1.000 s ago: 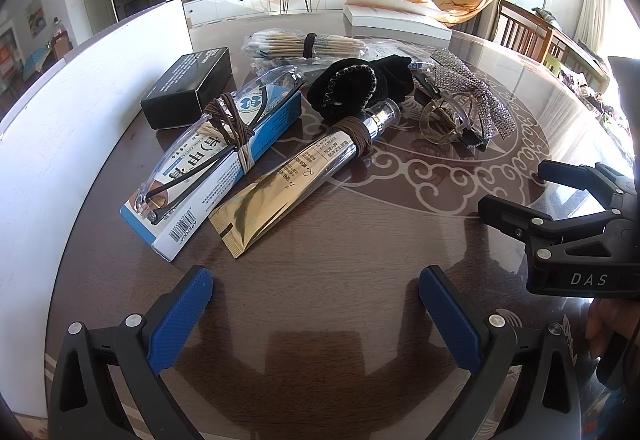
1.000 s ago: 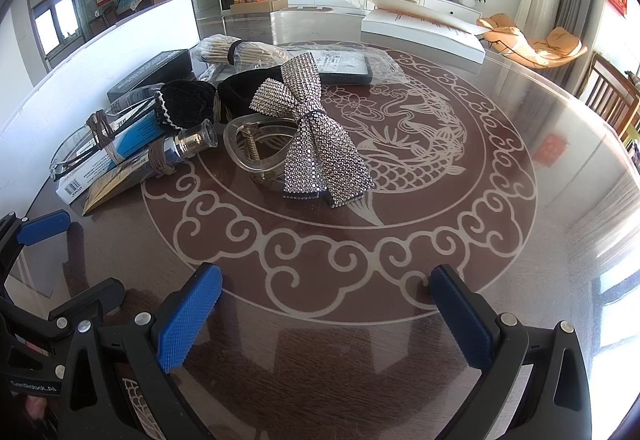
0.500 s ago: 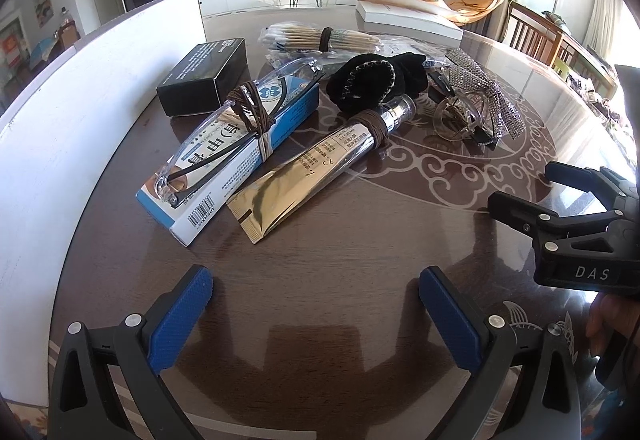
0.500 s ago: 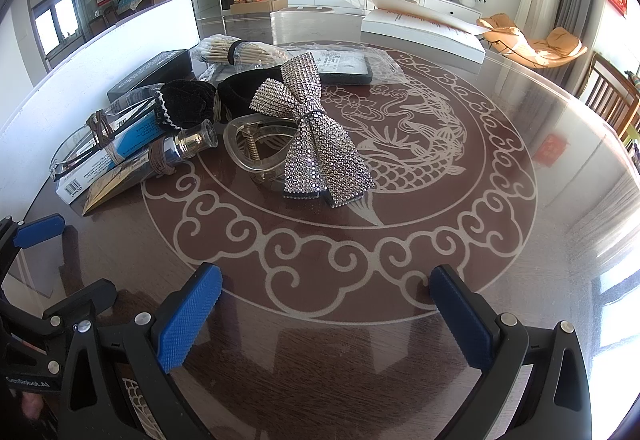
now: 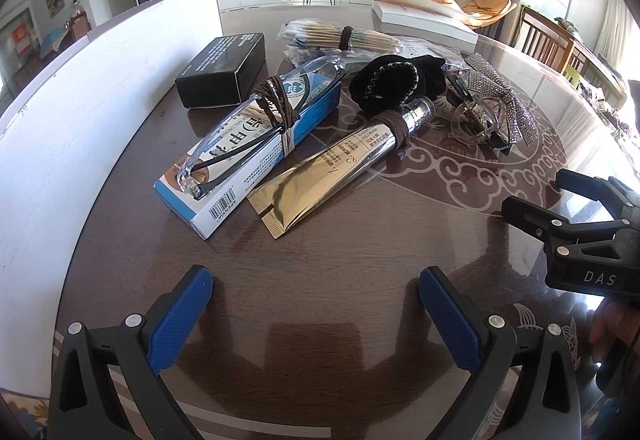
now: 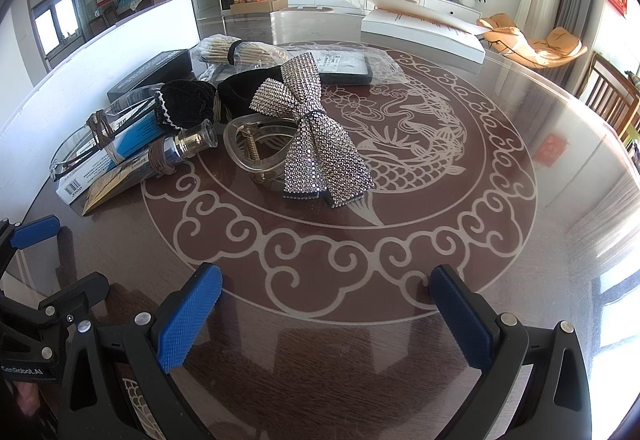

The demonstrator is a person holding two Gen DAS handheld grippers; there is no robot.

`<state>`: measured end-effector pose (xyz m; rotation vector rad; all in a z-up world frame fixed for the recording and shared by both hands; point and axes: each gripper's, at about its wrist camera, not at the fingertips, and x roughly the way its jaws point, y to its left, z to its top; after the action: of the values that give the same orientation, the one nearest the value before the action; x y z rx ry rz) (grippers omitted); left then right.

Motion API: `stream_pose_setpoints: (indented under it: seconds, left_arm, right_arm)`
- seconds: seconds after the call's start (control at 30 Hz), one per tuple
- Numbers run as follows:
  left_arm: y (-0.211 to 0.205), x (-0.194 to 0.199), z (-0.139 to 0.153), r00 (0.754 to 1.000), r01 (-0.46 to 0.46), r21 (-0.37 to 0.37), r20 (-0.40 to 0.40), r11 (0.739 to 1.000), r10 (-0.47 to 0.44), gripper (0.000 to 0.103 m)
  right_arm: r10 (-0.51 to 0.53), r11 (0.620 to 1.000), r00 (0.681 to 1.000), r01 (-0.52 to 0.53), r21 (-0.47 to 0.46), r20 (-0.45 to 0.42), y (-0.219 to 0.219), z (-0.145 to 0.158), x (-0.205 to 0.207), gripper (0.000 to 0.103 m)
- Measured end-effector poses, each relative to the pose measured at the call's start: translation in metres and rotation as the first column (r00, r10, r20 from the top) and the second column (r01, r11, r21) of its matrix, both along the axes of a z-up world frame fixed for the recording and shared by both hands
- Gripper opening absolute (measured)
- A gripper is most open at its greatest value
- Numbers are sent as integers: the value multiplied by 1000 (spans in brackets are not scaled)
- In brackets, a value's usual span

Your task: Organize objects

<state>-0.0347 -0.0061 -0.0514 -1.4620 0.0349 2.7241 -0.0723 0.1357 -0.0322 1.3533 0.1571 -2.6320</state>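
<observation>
A pile of small items lies on a round brown table. A blue-and-white box with clear glasses tied to it point(image 5: 248, 152) lies beside a gold tube point(image 5: 336, 168) with a brown hair tie. Behind are a black scrunchie point(image 5: 388, 84), a black box point(image 5: 224, 68) and a cotton swab bundle point(image 5: 340, 36). A rhinestone bow hair clip point(image 6: 316, 132) lies near the table's middle. My left gripper point(image 5: 316, 304) is open and empty, short of the tube. My right gripper point(image 6: 326, 300) is open and empty, short of the bow clip.
A white board point(image 5: 80, 112) stands along the table's left edge. A white flat box point(image 6: 424, 28) lies at the far side. A dark packet in plastic point(image 6: 344, 64) lies behind the bow. Chairs point(image 6: 612, 96) stand to the right.
My left gripper has drawn back and lifted slightly, so the pile looks a little farther away. My right gripper has barely moved.
</observation>
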Motion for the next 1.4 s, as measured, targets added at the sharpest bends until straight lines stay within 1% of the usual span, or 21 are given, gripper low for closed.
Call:
stream_pose_setpoints:
  seconds: [0.1,0.23,0.27,0.43,0.47,0.53,0.63,0.7,0.77,0.8,0.87,0.93,1.0,1.1,1.17,1.2,1.23,1.27,1.3,1.33,1.4]
  left_arm:
    - [-13,-1,2,998,-56,31,-1,998,56,103]
    - [-23,-1,3,996,-93,71,-6,993,94,103]
    - [-23,0,3,996,-93,68,-6,993,94,103]
    - [-16,-1,0,996,-85,9,0,996,85,103]
    - [-17,-1,1,996,-88,19,2,996,88,103]
    - [-26,0,5,994,-105,77,-7,991,106,103]
    - [-43,7,17,985,-150,156,-58,976,161,103]
    - [-52,9,25,982,-150,201,-84,968,169,103]
    - [-57,3,32,987,-114,219,-90,969,136,103]
    - [-57,-2,36,991,-78,215,-91,974,100,103]
    - [-56,-15,46,995,-1,173,-102,985,19,103]
    - [-52,-33,55,994,70,133,-99,989,-57,103]
    - [-48,-53,56,990,135,133,-63,982,-128,103]
    - [-41,-79,44,980,195,146,22,970,-200,103]
    - [-39,-90,32,978,192,135,59,972,-201,90]
    - [-40,-95,27,977,186,143,76,972,-198,74]
    - [-43,-97,22,979,170,151,89,974,-185,64]
    - [-47,-97,20,981,154,158,90,975,-170,58]
    - [-51,-95,19,984,140,177,83,974,-156,49]
    - [-57,-91,19,988,118,194,78,974,-135,47]
    - [-65,-77,20,994,61,197,74,979,-77,46]
  right_arm:
    - [0,1000,1000,0,0,0,0,0,1,103]
    - [0,1000,1000,0,0,0,0,0,1,103]
    - [0,1000,1000,0,0,0,0,0,0,103]
    - [0,1000,1000,0,0,0,0,0,0,103]
    - [0,1000,1000,0,0,0,0,0,1,103]
    - [0,1000,1000,0,0,0,0,0,0,103]
    - [0,1000,1000,0,0,0,0,0,0,103]
    - [0,1000,1000,0,0,0,0,0,0,103]
    - [0,1000,1000,0,0,0,0,0,0,103]
    - [0,1000,1000,0,0,0,0,0,0,103]
    - [0,1000,1000,0,0,0,0,0,0,103]
    - [1,1000,1000,-1,0,0,0,0,0,103]
    - [1,1000,1000,-1,0,0,0,0,0,103]
    - [1,1000,1000,-1,0,0,0,0,1,103]
    - [1,1000,1000,-1,0,0,0,0,1,103]
    - [1,1000,1000,-1,0,0,0,0,1,103]
    - [1,1000,1000,-1,0,0,0,0,0,103]
    - [1,1000,1000,-1,0,0,0,0,1,103]
    - [1,1000,1000,-1,0,0,0,0,1,103]
    - [1,1000,1000,-1,0,0,0,0,0,103]
    - [1,1000,1000,-1,0,0,0,0,1,103]
